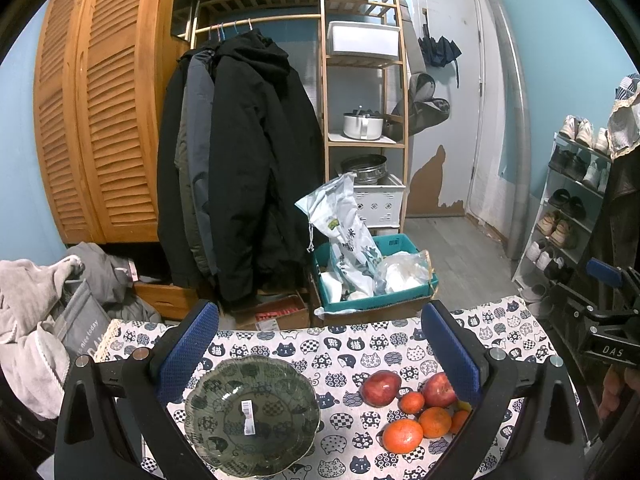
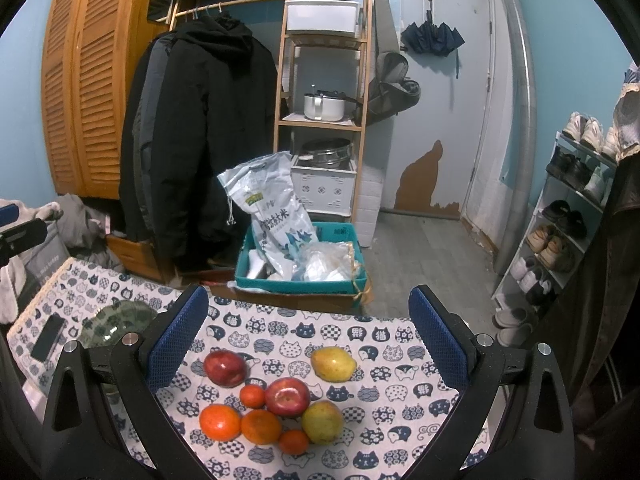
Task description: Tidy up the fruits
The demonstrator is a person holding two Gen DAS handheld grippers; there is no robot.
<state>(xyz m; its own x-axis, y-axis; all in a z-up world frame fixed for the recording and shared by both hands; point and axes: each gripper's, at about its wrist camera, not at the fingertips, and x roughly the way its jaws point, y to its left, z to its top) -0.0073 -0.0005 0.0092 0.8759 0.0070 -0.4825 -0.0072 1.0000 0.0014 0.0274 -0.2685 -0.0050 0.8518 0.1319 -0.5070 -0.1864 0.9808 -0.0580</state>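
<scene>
My left tongs (image 1: 320, 344) are spread wide and hold nothing, hovering above a surface covered in a white cloth with navy cat faces (image 1: 280, 344). Between and below their blue pads sits an empty dark green glass bowl with a scalloped rim (image 1: 253, 414), a white barcode sticker inside it.

My right tongs (image 2: 308, 332) are also spread wide and empty, hovering over the fruit. The fruit lies loose on the cloth, to the right of the bowl: 2 red apples (image 2: 225, 368), 1 behind the cluster on the left and 1 in its middle; 2 large oranges (image 2: 220, 422) side by side at the front; 2 small tangerines (image 2: 253, 396); and 2 yellow-green pears (image 2: 333, 364), 1 apart at the back right, 1 touching the middle apple. A black phone (image 2: 48, 338) lies at the surface's left end.
</scene>
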